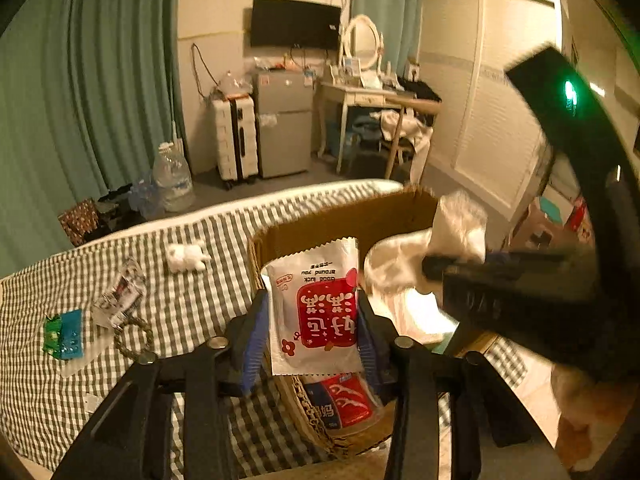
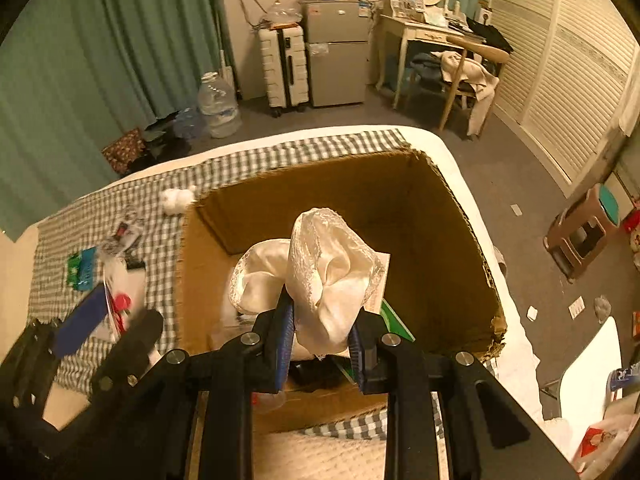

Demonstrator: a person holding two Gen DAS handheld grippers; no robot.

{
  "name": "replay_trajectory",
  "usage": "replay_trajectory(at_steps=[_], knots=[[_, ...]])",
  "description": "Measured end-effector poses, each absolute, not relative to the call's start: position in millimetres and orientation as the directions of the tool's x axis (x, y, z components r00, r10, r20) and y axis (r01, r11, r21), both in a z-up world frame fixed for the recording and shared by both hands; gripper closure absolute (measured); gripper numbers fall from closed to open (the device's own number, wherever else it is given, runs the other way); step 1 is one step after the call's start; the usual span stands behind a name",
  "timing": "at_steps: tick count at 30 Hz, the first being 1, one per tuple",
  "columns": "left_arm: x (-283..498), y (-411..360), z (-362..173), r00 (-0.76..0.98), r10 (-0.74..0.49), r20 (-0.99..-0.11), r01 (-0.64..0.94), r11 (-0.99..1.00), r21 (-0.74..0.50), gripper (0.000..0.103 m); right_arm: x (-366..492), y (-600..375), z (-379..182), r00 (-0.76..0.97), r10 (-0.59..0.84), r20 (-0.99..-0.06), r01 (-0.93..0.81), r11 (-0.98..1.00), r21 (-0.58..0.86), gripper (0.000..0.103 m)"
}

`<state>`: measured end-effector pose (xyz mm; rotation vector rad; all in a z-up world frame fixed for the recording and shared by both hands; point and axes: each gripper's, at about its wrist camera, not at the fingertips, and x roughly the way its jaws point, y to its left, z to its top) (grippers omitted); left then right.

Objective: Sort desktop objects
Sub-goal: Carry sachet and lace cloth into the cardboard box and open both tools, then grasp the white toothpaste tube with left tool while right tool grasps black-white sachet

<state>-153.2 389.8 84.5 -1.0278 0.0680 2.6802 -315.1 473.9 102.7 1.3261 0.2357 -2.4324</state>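
1. Nearest the left wrist camera, the left gripper (image 1: 314,320) was clamped on one white sachet (image 1: 316,308) with a red label. The packet stood upright between its blue pads, above the near left corner of the cardboard box (image 1: 352,220).
2. Nearest the right wrist camera, the right gripper (image 2: 322,336) was closed on one bunched white lace cloth (image 2: 332,268), held over the middle of the cardboard box.
3. The step in hand looked like dropping both items into the box. To do it well, each gripper would need to be fully inside the box walls before opening. The cloth should go low, so that its loose folds do not catch on a pad or drape over the rim.
4. Inside the box, below the sachet, lay one red and blue packet (image 1: 344,400). A green-edged flat item (image 2: 396,322) showed under the cloth.
5. The box sat toward the right edge of the checked cloth surface (image 1: 192,312).
6. Further left on that surface, still unsorted, lay one green and blue packet (image 1: 64,334), one clear wrapper (image 1: 120,296) on a braided loop, and one small white plush toy (image 1: 186,257) near the far edge.
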Motion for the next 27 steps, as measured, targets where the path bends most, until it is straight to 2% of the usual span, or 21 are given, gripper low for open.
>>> replay_trajectory(at_steps=[1, 2, 3, 4, 9, 18, 23, 27], knots=[[-155.9, 392.0, 78.3, -0.704, 0.234, -0.671, -0.275, -0.96, -0.046, 0.034, -318.3, 473.5, 99.3, -0.497, -0.228, -0.838, 0.382, -0.924, 0.025, 0.075], [-156.0, 393.0, 74.8, -0.707, 0.221, -0.672, -0.27, -0.962, -0.032, 0.024, -320.0, 473.0, 96.9, -0.495, -0.235, -0.836, 0.381, -0.924, 0.034, 0.054], [-150.3, 393.2, 72.0, -0.718, 0.195, -0.668, -0.254, -0.967, -0.01, 0.008, -319.4, 474.8, 93.4, -0.49, -0.241, -0.838, 0.372, -0.927, 0.049, 0.039], [-150.1, 392.1, 70.0, -0.734, 0.155, -0.661, -0.226, -0.974, 0.022, 0.004, -319.3, 475.8, 92.1, -0.492, -0.24, -0.837, 0.363, -0.93, 0.053, 0.024], [-142.5, 381.3, 69.0, -0.729, 0.131, -0.672, -0.188, -0.982, 0.014, 0.004, -317.1, 479.2, 94.5, -0.518, -0.244, -0.82, 0.354, -0.934, 0.054, 0.024], [-118.8, 351.1, 89.8, -0.788, 0.031, -0.615, -0.094, -0.993, 0.071, 0.001, -302.3, 466.7, 94.9, -0.501, -0.275, -0.821, 0.389, -0.919, 0.07, 0.024], [-118.2, 318.1, 91.0, -0.788, -0.004, -0.615, -0.052, -0.996, 0.073, 0.001, -290.5, 449.9, 95.0, -0.504, -0.275, -0.819, 0.44, -0.897, 0.03, 0.024], [-121.5, 271.9, 80.4, -0.767, -0.062, -0.639, 0.003, -0.996, 0.093, 0.0, -274.6, 430.1, 95.3, -0.468, -0.335, -0.818, 0.521, -0.852, 0.051, 0.024]])
